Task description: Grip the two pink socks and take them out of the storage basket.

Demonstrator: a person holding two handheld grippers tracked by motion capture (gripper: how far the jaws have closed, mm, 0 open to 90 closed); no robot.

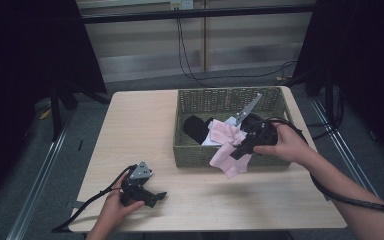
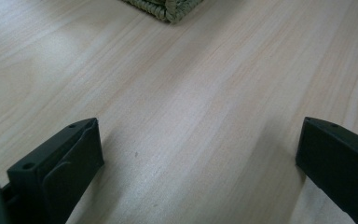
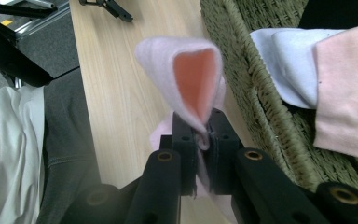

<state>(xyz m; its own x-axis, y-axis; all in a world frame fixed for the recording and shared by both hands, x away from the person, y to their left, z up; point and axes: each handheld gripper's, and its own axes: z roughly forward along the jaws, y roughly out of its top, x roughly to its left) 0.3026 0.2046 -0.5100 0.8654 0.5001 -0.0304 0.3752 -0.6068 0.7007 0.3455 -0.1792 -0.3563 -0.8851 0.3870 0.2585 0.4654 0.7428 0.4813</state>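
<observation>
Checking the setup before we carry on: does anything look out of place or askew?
Yes. A pink cloth hangs over the basket's front rim, pinched in the shut right gripper. Another pink cloth lies rumpled inside over dark clothes, beside a tilted grey plate.

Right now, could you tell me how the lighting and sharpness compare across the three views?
High view: dim, with black corners; the table is evenly lit and sharp. Left gripper view: bright wood with a soft glare patch, and the left gripper has slightly soft jaws. Right gripper view: the pink cloth pinched in the right gripper is blurred; the basket weave is sharper.
</observation>
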